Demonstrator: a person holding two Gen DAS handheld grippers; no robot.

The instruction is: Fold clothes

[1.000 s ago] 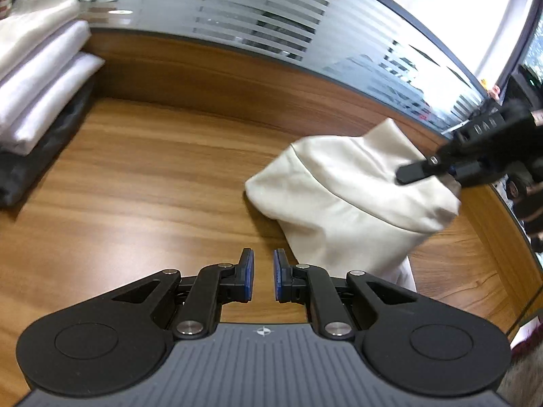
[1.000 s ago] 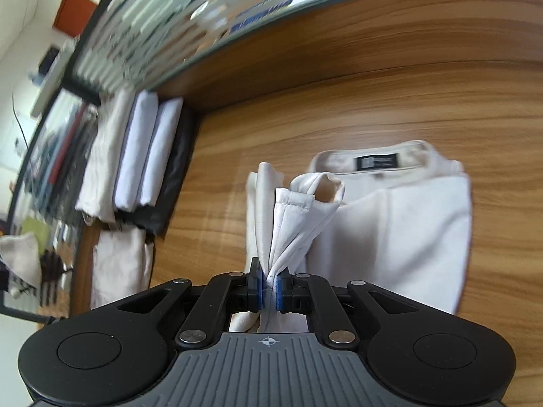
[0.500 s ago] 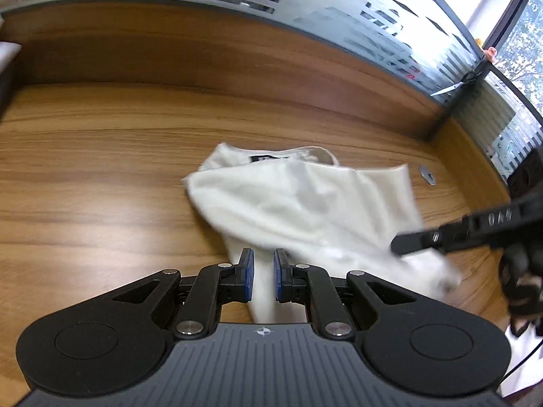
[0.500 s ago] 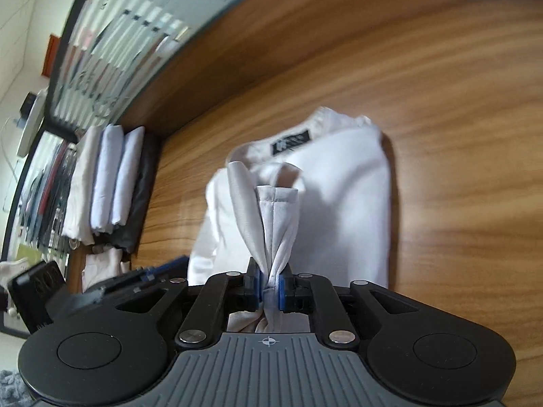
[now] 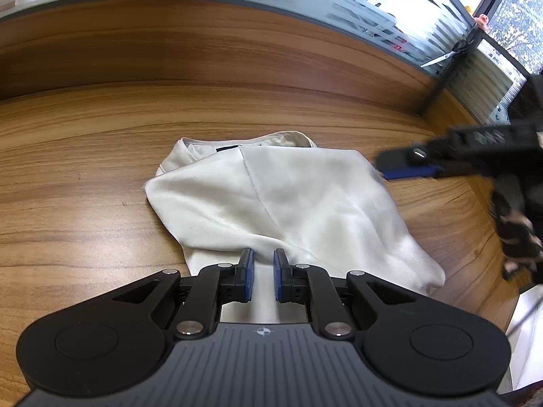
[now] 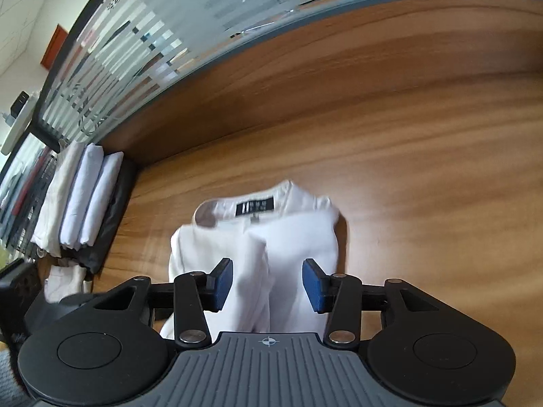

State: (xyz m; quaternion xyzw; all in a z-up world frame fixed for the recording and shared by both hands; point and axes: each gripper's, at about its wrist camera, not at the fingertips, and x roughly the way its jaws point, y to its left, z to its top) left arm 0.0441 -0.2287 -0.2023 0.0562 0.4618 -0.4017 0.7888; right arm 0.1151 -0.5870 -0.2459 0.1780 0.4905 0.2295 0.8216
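While folded clothes (image 6: 78, 203) stack leftward, shirt (image 6: 271, 237) lies unobstructed.

This looks like an office. A long wooden desk (image 5: 101, 156) has a raised wooden back panel (image 5: 203, 51) topped by a frosted, striped glass partition (image 6: 163, 44), the kind that divides workstations. At the far right, a dark-framed window (image 5: 516, 27) lets in daylight, and scissors (image 5: 441, 58) rest on the partition's ledge. A stack of folded clothes (image 6: 78, 203) sits at the desk's far left, against the panel.
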